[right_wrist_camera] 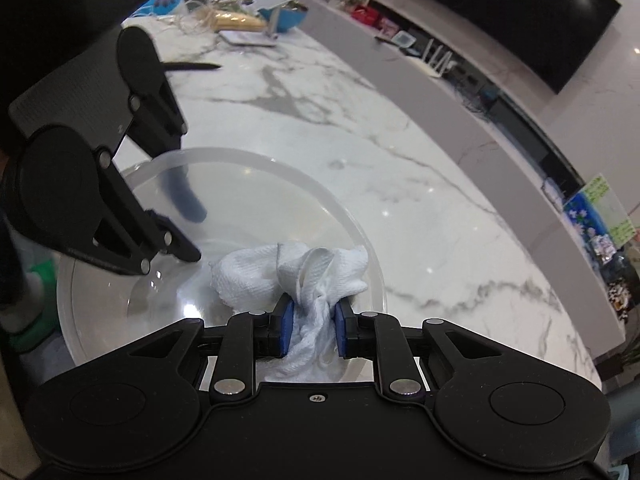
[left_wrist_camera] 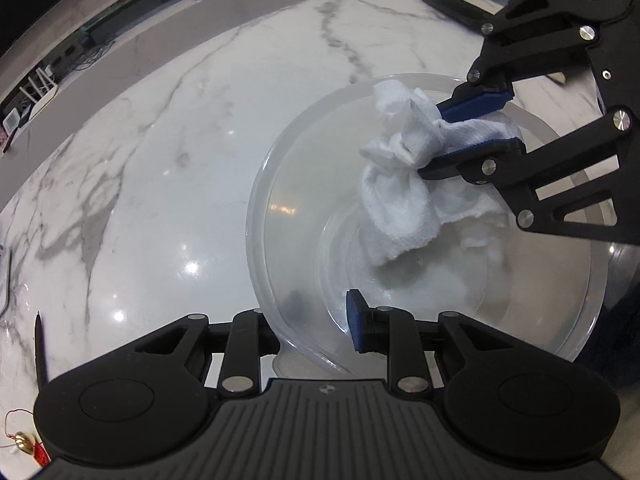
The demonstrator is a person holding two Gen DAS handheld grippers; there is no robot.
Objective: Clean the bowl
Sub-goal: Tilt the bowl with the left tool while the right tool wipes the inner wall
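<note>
Fingers of the right gripper (right_wrist_camera: 310, 330) pinch a white cloth (right_wrist_camera: 304, 276) inside the clear bowl (left_wrist_camera: 280, 184), whose rim the left gripper (left_wrist_camera: 316, 326) clamps on the desk (left_wrist_camera: 160, 128).

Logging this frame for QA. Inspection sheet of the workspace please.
Surface: white marble counter, glossy, lamp glare.
Job's things: clear plastic bowl on the counter; white cloth bunched inside it.
Clutter: black pen; dark phone; blue bowl and scale at the far end.
Grippers: left hand-held gripper clamps the bowl's near rim; right hand-held gripper pinches the cloth.
Cables: tangle on the back ledge.
Surroundings: dark screen, router.
</note>
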